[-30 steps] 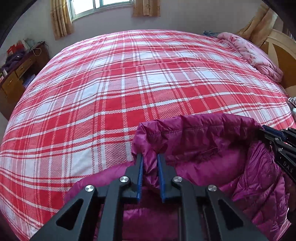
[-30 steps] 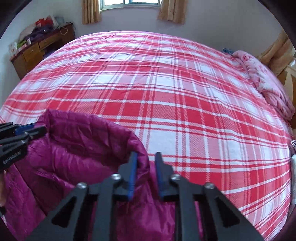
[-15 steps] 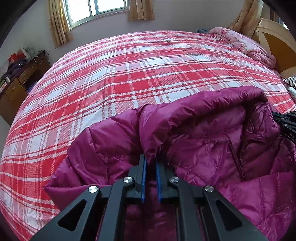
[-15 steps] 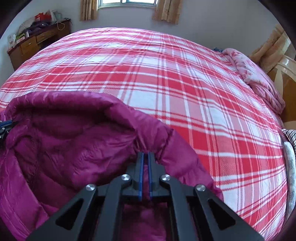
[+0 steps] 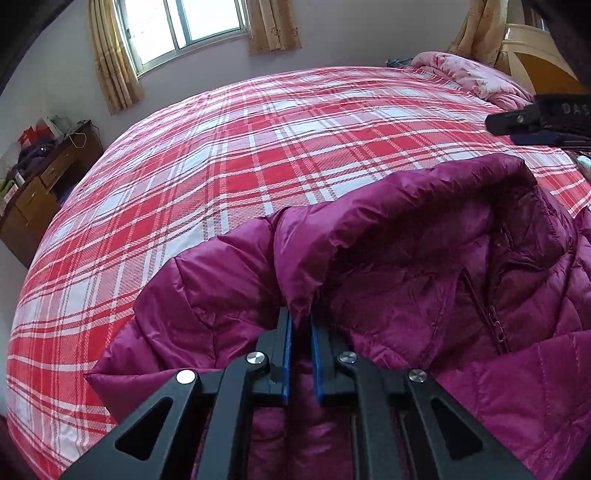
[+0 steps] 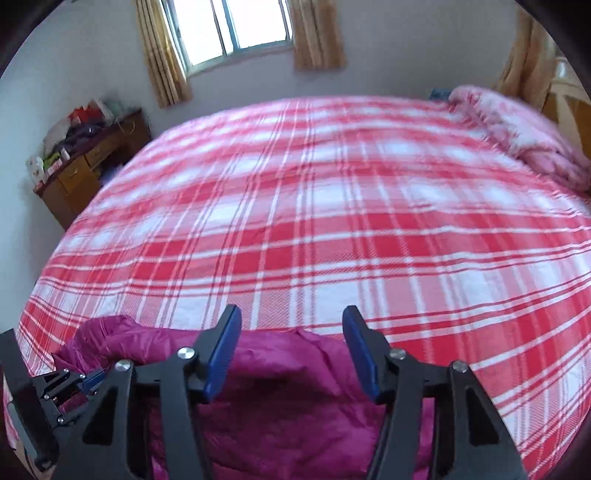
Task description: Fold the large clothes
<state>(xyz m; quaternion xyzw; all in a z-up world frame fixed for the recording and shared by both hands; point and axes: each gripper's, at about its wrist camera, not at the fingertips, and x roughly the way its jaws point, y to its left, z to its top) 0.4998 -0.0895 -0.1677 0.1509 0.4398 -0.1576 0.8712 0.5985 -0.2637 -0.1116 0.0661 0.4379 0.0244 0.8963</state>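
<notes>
Red plaid bedspread (image 6: 332,221), pink quilt (image 6: 517,129), cluttered wooden desk (image 6: 81,173), curtained window (image 6: 236,26)

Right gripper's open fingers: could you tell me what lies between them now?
Nothing is gripped: the right gripper frames plaid bedsheet, purple jacket lying below, in the right wrist view.

2 wrist views, angled down, sharing bed (image 5: 258,155)

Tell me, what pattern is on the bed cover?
Red, pink and white plaid on the bed cover, sharpest in the left wrist view.
</notes>
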